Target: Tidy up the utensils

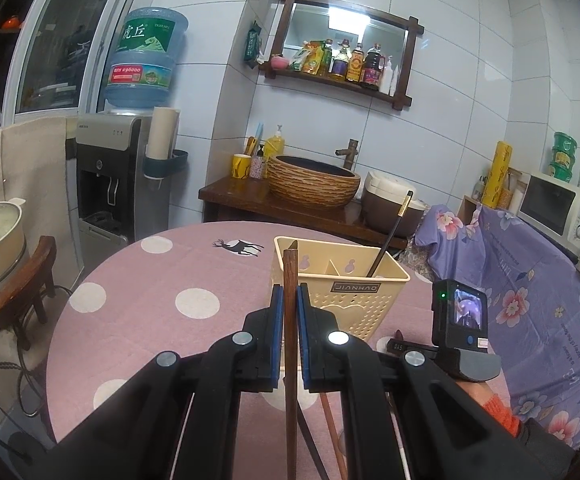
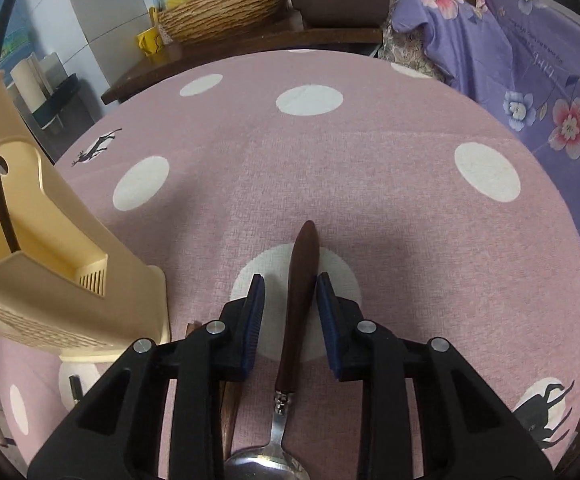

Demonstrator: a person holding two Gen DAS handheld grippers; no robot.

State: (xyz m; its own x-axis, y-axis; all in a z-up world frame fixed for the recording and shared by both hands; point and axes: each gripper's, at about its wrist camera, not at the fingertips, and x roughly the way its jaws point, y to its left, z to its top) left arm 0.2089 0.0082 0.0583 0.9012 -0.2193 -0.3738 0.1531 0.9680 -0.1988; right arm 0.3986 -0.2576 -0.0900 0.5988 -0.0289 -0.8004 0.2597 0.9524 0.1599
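Observation:
My left gripper point(image 1: 289, 300) is shut on a brown wooden chopstick point(image 1: 290, 320), held upright just in front of the cream utensil holder point(image 1: 354, 300). A black chopstick point(image 1: 390, 236) stands in the holder's right compartment. My right gripper point(image 2: 290, 296) is open, low over the table, its pads on either side of the dark wooden handle of a metal spoon point(image 2: 300, 300) that lies on the pink polka-dot tablecloth point(image 2: 370, 184). The holder point(image 2: 49, 256) stands close at the left in the right wrist view.
More utensils point(image 1: 330, 424) lie on the cloth under the left gripper. The right gripper's camera unit point(image 1: 460, 316) is right of the holder. A counter with a woven basin point(image 1: 314, 180) lies behind the table, and a purple floral cloth point(image 1: 530, 280) to the right.

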